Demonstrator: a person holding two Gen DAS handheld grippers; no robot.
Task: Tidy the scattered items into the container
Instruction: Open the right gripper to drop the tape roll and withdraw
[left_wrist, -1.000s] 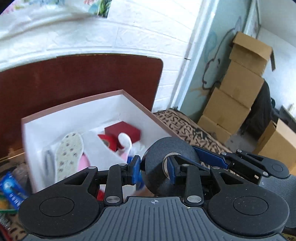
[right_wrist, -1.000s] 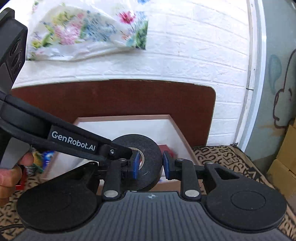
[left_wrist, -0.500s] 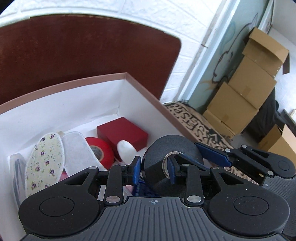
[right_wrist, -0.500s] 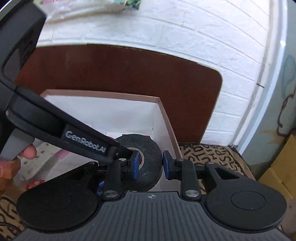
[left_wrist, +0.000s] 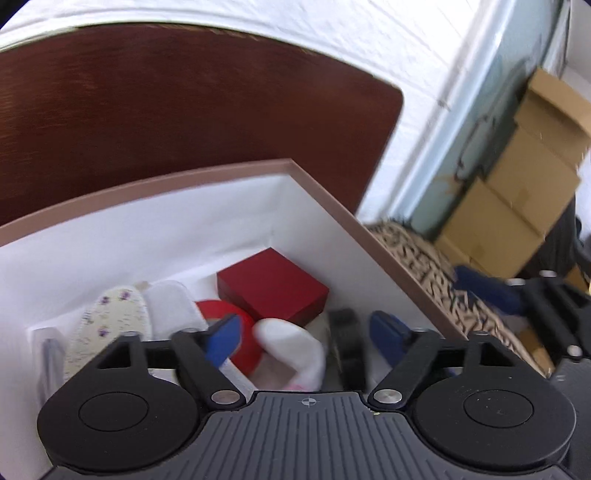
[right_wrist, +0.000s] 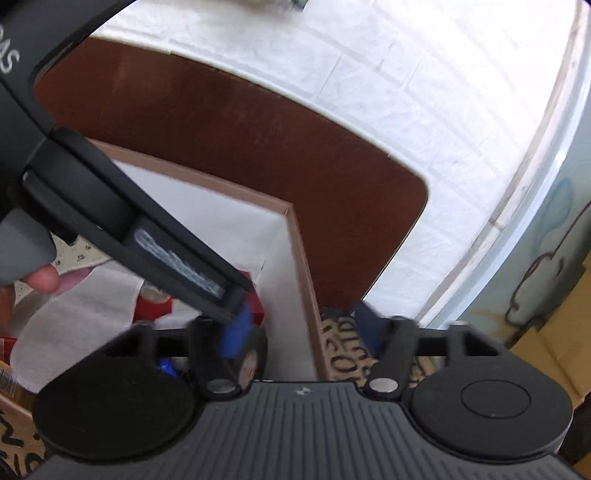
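The white-lined cardboard box (left_wrist: 325, 195) holds a red box (left_wrist: 273, 284), a red tape roll (left_wrist: 242, 325), a white sock (left_wrist: 291, 350) and two insoles (left_wrist: 107, 325). My left gripper (left_wrist: 306, 336) hangs over it with its jaws opening wide. The black tape roll (left_wrist: 347, 347) stands on edge inside the box between the fingers, touching neither blue pad. My right gripper (right_wrist: 303, 330) is opening too, over the box's right wall (right_wrist: 303, 258). There the black tape roll (right_wrist: 251, 354) lies blurred low beside its left pad, free of it. The left gripper's body (right_wrist: 147, 229) crosses that view.
A dark brown headboard (left_wrist: 184, 103) and a white brick wall (right_wrist: 369, 74) stand behind the box. A patterned bedcover (left_wrist: 443, 280) lies right of it, with stacked cardboard cartons (left_wrist: 517, 192) beyond. A person's hand (right_wrist: 37, 277) holds the left gripper's handle.
Both grippers were shut on the black tape roll and have opened wide. The roll has dropped into the box. Before that, both moved forward and down over the box.
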